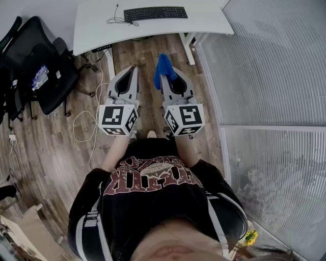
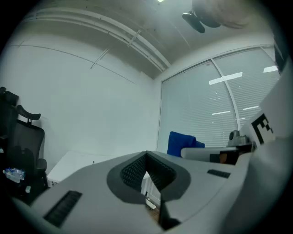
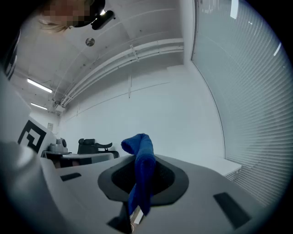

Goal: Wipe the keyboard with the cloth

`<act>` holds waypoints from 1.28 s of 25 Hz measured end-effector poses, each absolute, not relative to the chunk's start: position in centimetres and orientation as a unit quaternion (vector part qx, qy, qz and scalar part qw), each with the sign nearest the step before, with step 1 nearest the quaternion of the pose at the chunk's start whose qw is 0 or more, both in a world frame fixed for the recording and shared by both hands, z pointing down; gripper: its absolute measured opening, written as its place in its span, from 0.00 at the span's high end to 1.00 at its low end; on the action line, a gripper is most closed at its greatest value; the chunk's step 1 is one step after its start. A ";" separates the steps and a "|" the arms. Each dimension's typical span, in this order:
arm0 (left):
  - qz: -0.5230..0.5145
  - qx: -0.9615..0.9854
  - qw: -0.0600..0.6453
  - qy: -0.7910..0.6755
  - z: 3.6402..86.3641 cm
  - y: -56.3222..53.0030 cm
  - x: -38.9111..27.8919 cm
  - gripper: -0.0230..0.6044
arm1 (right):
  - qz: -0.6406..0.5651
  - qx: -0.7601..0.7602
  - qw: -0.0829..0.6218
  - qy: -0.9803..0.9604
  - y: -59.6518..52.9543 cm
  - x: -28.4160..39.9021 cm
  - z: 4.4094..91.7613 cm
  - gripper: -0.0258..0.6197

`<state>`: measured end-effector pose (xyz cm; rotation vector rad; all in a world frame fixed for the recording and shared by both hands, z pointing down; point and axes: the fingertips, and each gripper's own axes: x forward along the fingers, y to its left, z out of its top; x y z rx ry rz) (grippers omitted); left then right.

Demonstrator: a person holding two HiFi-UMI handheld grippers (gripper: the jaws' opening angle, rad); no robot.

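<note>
A black keyboard [image 1: 155,12] lies on the white desk [image 1: 102,25] at the top of the head view, well ahead of both grippers. My right gripper [image 1: 164,77] [image 3: 145,157] is shut on a blue cloth [image 1: 164,69] [image 3: 143,176], which sticks up past the jaw tips and hangs down between them. The left gripper [image 1: 133,69] [image 2: 146,152] is held level beside it, jaw tips touching, with nothing in it. In the left gripper view the blue cloth [image 2: 181,142] shows at the right. Both grippers hang over the wooden floor, short of the desk.
A black office chair [image 1: 41,71] stands at the left of the desk. Window blinds [image 1: 270,61] line the right side. White cables [image 1: 84,127] trail over the wooden floor. The desk's white legs [image 1: 188,48] stand just ahead of the grippers.
</note>
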<state>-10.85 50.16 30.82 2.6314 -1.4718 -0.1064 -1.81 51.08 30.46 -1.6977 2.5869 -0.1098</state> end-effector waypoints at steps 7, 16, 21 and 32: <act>-0.034 0.867 0.061 -0.494 31.0 49.5 -9.4 0.92 | -0.039 -0.542 0.034 0.839 50.3 -0.1 30.4 0.86; -0.034 0.858 0.063 -0.509 31.5 48.3 -8.3 0.92 | -0.039 -0.529 0.030 0.847 48.5 1.0 30.8 0.86; -0.035 0.856 0.065 -0.511 31.8 47.0 -8.8 0.92 | -0.039 -0.524 0.033 0.850 47.2 0.3 30.9 0.86; -0.039 0.863 0.072 -0.499 32.7 39.2 -11.7 0.92 | -0.036 -0.538 0.030 0.842 40.2 -2.8 31.3 0.86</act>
